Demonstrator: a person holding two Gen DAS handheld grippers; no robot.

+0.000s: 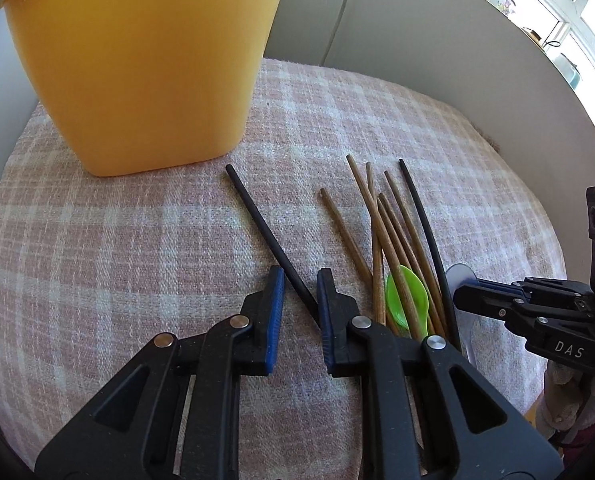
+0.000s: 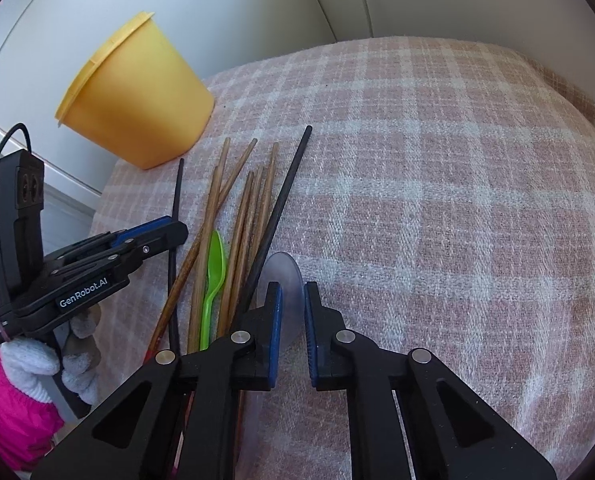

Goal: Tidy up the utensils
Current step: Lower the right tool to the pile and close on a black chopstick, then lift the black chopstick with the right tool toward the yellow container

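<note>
At the far left a yellow tub (image 1: 145, 72) is seen standing upright on the bench (image 1: 97, 260), which is covered by a pink and white checked cloth. Just right of the tub's base, a black chopstick (image 1: 257, 216) is laid slantwise on the cloth. Its near end is straddled by the left gripper (image 1: 300, 274). The fingers (image 1: 273, 300) are released: the stick is close against the right-hand one, and bare cloth is seen between the stick and the left-hand one.

Next to the right, several wooden chopsticks (image 1: 377, 232) are spread in a loose fan and crossed over one another, with their far tips pointed away from the camera. A green spoon (image 1: 411, 292) is lodged among their near ends, its bowl partly covered by one stick. The fan is bordered on its right by a second black chopstick (image 1: 421, 216).

Just beside that stick a clear spoon (image 1: 463, 274) is set on the cloth. Its bowl is met by the right gripper (image 2: 293, 286), whose fingers (image 2: 273, 320) are drawn almost together and appear clenched on the bowl's edge.

In the right wrist view, the left gripper's handle is held by a gloved hand (image 2: 37, 360).
</note>
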